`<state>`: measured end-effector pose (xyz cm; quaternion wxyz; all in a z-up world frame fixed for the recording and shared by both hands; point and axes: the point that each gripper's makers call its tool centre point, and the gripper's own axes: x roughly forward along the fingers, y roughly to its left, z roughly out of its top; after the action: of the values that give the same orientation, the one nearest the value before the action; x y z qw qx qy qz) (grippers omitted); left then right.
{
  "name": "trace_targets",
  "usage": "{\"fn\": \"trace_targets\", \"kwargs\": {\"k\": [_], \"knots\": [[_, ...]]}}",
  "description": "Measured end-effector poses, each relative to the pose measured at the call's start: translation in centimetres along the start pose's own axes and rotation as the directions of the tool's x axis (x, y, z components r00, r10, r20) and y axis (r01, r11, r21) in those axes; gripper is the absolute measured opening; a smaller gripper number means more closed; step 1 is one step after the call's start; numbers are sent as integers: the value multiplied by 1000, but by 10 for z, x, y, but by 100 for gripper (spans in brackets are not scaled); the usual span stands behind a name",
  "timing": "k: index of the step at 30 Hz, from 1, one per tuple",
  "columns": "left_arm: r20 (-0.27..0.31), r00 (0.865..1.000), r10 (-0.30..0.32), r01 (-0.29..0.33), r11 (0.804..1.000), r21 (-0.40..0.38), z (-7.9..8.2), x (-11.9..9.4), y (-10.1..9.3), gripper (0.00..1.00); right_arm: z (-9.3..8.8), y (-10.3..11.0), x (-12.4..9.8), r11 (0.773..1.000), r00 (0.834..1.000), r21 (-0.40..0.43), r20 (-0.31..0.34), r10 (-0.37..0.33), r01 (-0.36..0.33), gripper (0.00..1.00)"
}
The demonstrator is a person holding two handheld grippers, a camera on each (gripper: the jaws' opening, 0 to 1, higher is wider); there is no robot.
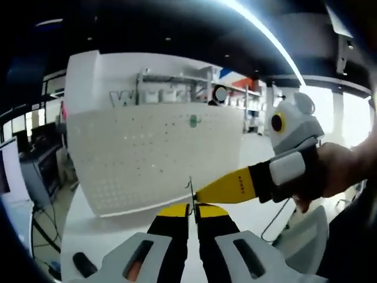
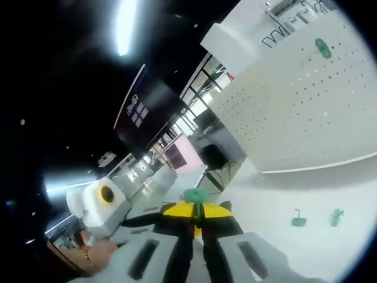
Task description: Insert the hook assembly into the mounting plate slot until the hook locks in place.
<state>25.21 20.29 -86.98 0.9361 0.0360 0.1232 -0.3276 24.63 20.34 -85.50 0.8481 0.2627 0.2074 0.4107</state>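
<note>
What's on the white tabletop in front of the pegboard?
In the right gripper view, two small green hooks lie on the white table before the pegboard. The right gripper covers the near tabletop.

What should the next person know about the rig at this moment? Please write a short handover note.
Left gripper: shut on a thin wire hook.
Right gripper: shut on a green piece, held close to the left gripper.
Board: upright on the table, with one green piece on it.
Two spare green pieces lie on the table.
Done: both parts are picked up.
Left: insert the hook until it locks; no lock can be seen yet.
</note>
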Motion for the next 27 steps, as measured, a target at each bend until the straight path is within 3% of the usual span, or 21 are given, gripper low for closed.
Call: {"fn": "trace_targets", "kwargs": {"k": [2, 3, 5, 16, 18, 22, 27], "knots": [[12, 1000, -24, 24, 1000, -7, 1, 2, -4, 13, 2, -2, -1, 1000, 1000, -7, 7, -6, 6, 0], [2, 998, -64, 64, 997, -51, -2, 4, -11, 19, 2, -2, -1, 1000, 1000, -4, 7, -6, 6, 0], [17, 997, -72, 73, 996, -54, -3, 4, -12, 33, 3, -4, -2, 1000, 1000, -10, 5, -10, 10, 0], [5, 985, -174, 173, 978, -115, -10, 6, -35, 75, 9, -17, -6, 994, 999, -98, 7, -51, 51, 0], [-17, 982, -186, 183, 976, -119, -15, 6, -38, 78, 10, -19, -7, 993, 999, -105, 5, -54, 54, 0], [7, 979, -204, 203, 968, -146, -14, 6, -43, 90, 12, -24, -9, 989, 997, -129, 8, -71, 71, 0], [31, 980, -198, 200, 965, -167, -9, 4, -44, 94, 15, -32, -12, 985, 996, -144, 17, -91, 93, 1]]}}
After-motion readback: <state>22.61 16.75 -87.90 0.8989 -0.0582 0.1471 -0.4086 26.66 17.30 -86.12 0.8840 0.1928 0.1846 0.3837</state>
